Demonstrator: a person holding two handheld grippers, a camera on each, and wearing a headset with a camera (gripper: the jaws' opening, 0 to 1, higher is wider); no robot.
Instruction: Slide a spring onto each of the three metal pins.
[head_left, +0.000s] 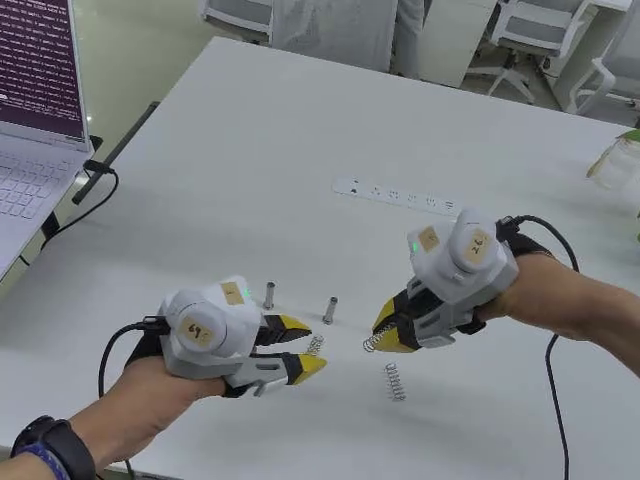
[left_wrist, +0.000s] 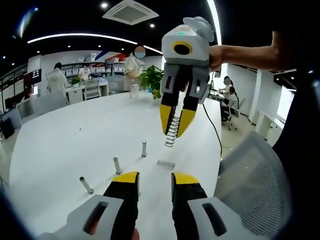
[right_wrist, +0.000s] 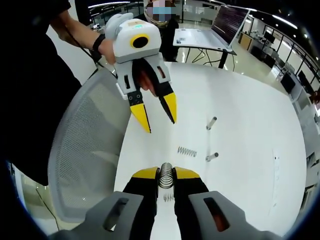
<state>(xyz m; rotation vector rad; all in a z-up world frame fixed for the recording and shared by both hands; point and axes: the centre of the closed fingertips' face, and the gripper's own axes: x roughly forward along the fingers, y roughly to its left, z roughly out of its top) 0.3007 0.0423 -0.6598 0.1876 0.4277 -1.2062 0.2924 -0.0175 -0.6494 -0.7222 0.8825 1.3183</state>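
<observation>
Two short metal pins (head_left: 269, 295) (head_left: 329, 310) stand upright on the white table (head_left: 250, 180); the left gripper view shows three pins (left_wrist: 86, 185) (left_wrist: 116, 165) (left_wrist: 144, 148) in a row. My right gripper (head_left: 383, 330) is shut on a spring (head_left: 374, 342), held above the table right of the pins; the spring (right_wrist: 166, 176) sits between its yellow tips. My left gripper (head_left: 305, 346) is open and holds nothing, just in front of the pins. One loose spring (head_left: 315, 346) lies by its tips, another spring (head_left: 395, 381) lies nearer the table's front.
A white power strip (head_left: 395, 196) lies across the table's middle. An open laptop (head_left: 35, 110) sits at the far left with a black cable (head_left: 100, 180) beside it. Office chairs stand beyond the table. A grey mesh chair (right_wrist: 85, 150) is behind the near edge.
</observation>
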